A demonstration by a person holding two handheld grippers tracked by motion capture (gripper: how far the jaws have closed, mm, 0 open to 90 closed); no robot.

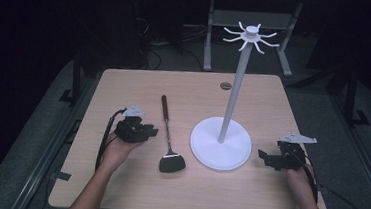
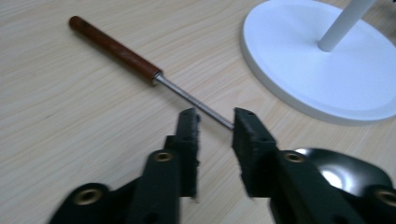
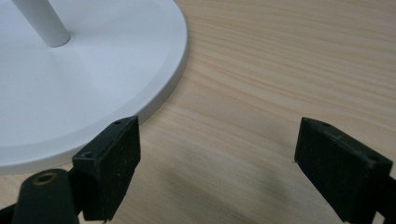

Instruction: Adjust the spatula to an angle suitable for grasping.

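Observation:
A spatula (image 1: 166, 133) with a brown wooden handle (image 2: 116, 49), thin metal shaft and black head (image 2: 348, 172) lies flat on the table left of the white stand (image 1: 231, 103). My left gripper (image 1: 152, 131) hovers just left of the shaft. In the left gripper view its jaws (image 2: 215, 122) stand a narrow gap apart. The shaft runs past their tips and under the right-hand one, and nothing is pressed between the pads. My right gripper (image 1: 264, 158) rests right of the stand's round base (image 3: 70, 93), jaws (image 3: 217, 140) wide apart over bare wood.
The stand's pole rises from the base (image 1: 220, 147) to a ring of hooks (image 1: 250, 37) at the top. The wooden table (image 1: 140, 86) has a small dark hole (image 1: 225, 85) near its far edge. Beyond it are dark floor, cables and a grey frame (image 1: 250, 19).

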